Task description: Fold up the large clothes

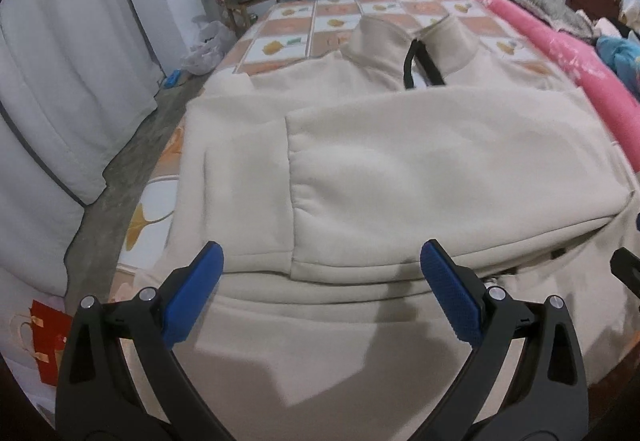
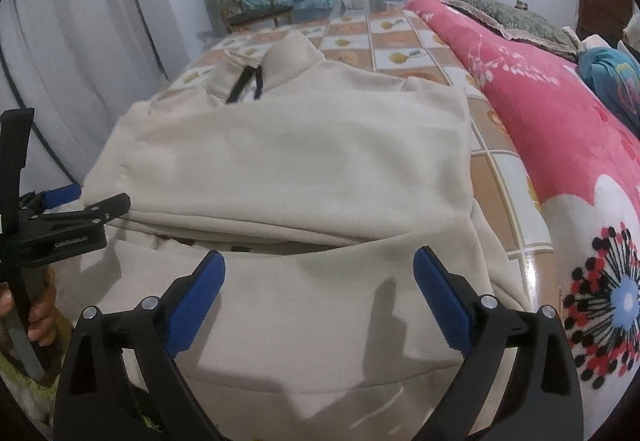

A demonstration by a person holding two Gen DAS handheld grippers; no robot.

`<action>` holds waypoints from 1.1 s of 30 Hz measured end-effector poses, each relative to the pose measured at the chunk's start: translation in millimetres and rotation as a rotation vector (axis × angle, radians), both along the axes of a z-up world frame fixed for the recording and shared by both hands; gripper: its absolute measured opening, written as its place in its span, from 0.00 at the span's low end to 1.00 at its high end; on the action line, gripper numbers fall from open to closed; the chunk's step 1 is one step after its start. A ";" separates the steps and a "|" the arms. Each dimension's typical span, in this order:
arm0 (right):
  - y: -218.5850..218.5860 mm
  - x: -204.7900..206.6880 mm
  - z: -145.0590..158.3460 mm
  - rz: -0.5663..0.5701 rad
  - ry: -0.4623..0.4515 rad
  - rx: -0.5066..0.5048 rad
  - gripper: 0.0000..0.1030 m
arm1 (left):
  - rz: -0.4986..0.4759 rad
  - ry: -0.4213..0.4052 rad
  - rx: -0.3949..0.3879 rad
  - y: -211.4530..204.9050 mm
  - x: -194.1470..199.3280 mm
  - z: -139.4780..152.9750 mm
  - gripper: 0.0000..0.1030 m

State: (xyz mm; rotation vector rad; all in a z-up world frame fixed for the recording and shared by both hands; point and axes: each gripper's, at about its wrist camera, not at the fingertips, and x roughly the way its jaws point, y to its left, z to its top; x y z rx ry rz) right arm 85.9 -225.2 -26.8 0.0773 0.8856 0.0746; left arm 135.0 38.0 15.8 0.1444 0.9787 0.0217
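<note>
Jacket, cream fleece, lies flat on the bed, sleeves folded across the chest, collar at 12 o'clock. Left tool gapes wide, holding nothing. From the right wrist, the right tool likewise stands wide above the hem at 6 o'clock; body folds likely remain. No containers matter here.

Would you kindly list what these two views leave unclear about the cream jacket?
- Left wrist view: the cream jacket's hem, hidden behind the left gripper.
- Right wrist view: the lower sleeve, covered by the folded-over sleeve.
- Both views: the zipper, too small and blurred to follow.
</note>
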 end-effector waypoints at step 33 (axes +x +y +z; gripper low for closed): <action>12.0 10.1 -27.2 0.011 0.073 -0.108 0.94 | 0.029 0.003 -0.092 6.4 4.4 -22.8 0.93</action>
